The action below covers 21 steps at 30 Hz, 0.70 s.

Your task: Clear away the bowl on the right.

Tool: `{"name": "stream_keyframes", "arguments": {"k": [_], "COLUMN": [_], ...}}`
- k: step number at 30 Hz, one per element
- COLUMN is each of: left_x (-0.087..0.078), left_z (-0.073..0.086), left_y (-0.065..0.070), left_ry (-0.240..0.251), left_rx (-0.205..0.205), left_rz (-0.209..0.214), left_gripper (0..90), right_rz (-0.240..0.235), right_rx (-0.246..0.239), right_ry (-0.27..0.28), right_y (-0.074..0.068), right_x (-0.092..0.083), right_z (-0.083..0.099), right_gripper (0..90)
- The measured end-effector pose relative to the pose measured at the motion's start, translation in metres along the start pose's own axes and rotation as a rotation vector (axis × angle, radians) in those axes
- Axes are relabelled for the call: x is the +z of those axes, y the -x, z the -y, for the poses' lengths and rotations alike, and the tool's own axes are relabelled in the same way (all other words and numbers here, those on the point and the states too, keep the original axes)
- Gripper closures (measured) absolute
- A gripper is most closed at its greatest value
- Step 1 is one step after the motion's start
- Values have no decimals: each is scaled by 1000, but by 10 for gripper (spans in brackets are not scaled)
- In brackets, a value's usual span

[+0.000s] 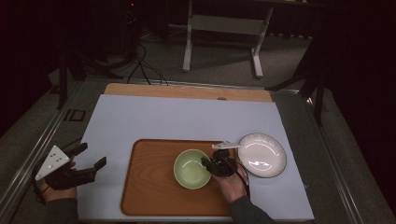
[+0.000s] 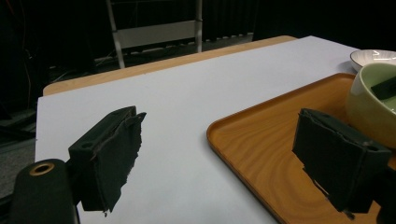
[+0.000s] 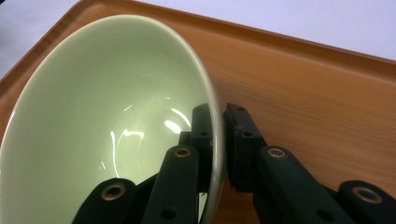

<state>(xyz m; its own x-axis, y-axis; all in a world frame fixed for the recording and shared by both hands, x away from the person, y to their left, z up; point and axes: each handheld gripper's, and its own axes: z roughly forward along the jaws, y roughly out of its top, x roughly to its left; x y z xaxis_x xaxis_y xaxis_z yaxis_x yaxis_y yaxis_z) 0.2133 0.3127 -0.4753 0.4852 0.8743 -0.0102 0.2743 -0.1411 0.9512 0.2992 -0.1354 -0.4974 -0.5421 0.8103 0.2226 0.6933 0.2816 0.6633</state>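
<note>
The right claw (image 1: 208, 163) is closed on the rim of the green bowl (image 1: 191, 169), one jaw inside and one outside. The bowl sits right of centre on the wooden tray (image 1: 149, 186), lower middle of the high view. A white plate (image 1: 261, 155) lies just right of the tray. The left claw (image 1: 91, 156), lower left, is wide open and holds nothing, above the white surface (image 1: 140, 116).

I see the pale green bowl (image 3: 107, 126), glossy and empty, standing on the wooden tray (image 3: 303, 88); its rim runs between my right gripper's (image 3: 218, 140) jaws, one inside the bowl, one outside.
</note>
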Motion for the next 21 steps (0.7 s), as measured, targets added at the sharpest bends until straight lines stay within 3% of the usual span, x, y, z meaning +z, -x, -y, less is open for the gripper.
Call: {"name": "stream_keyframes", "arguments": {"k": [8,21], "left_x": [0,1], "left_z": [0,0], "left_y": [0,0], "left_ry": [-1,-4], "left_rx": [0,2], "left_rz": [0,-1], "left_gripper": [152,152], "right_rz": [-7,-27], "right_rx": [0,47], "right_ry": [-5,-12], "right_y": [-1,5], "right_x": [2,6], "right_z": [1,2], "right_gripper": [827,825]}}
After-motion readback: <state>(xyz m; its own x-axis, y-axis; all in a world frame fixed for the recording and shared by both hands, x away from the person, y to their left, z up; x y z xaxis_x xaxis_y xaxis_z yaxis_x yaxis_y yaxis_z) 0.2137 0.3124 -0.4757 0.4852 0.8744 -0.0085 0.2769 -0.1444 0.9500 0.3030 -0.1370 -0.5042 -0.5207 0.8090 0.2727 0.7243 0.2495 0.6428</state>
